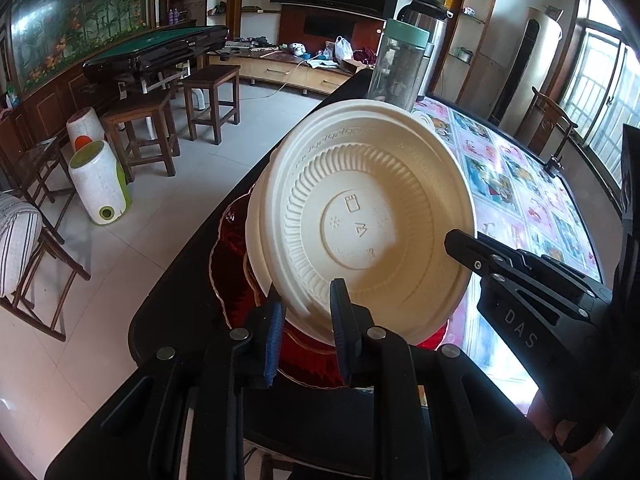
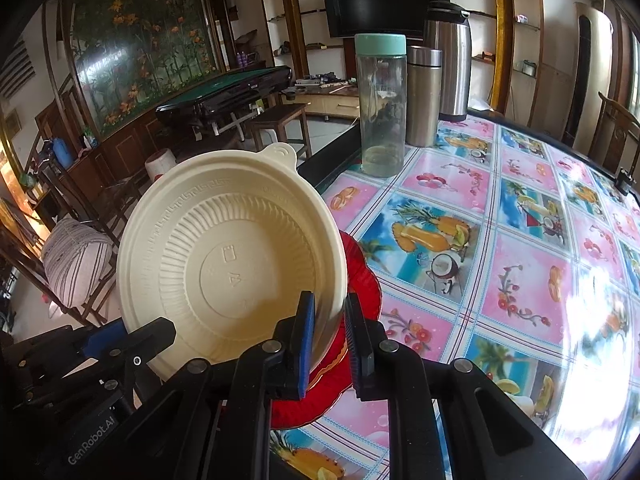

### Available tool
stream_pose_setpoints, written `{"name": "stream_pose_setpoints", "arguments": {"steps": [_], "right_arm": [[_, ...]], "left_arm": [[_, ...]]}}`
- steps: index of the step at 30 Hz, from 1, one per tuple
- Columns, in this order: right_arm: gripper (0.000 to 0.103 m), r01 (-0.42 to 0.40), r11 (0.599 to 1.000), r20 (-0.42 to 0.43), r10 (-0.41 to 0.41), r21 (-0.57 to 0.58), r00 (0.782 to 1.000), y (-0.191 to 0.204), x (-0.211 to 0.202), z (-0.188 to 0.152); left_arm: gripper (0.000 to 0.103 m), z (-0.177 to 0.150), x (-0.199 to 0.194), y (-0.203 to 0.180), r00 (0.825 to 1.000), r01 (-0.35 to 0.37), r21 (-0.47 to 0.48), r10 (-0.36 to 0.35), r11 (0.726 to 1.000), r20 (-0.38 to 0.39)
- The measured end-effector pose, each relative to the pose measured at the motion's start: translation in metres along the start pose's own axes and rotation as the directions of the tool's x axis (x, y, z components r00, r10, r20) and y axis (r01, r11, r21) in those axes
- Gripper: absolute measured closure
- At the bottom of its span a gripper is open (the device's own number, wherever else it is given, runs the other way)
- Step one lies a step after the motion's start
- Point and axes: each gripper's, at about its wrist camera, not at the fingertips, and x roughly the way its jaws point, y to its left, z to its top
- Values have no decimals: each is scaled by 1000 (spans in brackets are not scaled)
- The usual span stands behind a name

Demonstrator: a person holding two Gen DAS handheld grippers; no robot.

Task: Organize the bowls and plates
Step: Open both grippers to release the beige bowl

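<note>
Above red plate (image 2: 362, 280): cream bowl (image 2: 232, 260) tilted, cavity facing cameras; left tool (image 1: 306, 320), right tool (image 2: 330, 328) clamping rim

Home living room: television (image 2: 384, 8), stools (image 1: 212, 100)

My left gripper (image 1: 306, 332), a black two-finger clamp with blue ribbed pads (image 1: 274, 344), sits low in its own view with the jaws drawn close, pinching the rim of the cream plastic bowl (image 1: 360, 216), one pad inside the rim and one outside. My right gripper (image 2: 330, 338), the same black build with blue pads (image 2: 306, 340), grips the same bowl's rim at another spot, jaws likewise narrowed on the wall. Each gripper shows in the other's camera: the right one enters the left view from the right edge, the left one enters the right view from the lower left.
</note>
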Motion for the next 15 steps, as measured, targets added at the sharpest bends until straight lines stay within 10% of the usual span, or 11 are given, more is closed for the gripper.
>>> {"name": "stream_pose_setpoints", "arguments": {"steps": [10, 15], "right_arm": [[87, -10, 1000, -24, 11, 7, 1000, 1, 10, 0], [82, -42, 999, -36, 43, 26, 998, -2, 17, 4]], "left_arm": [[77, -1, -1, -13, 997, -76, 55, 75, 996, 7], [40, 2, -14, -12, 987, -146, 64, 141, 987, 74]]}}
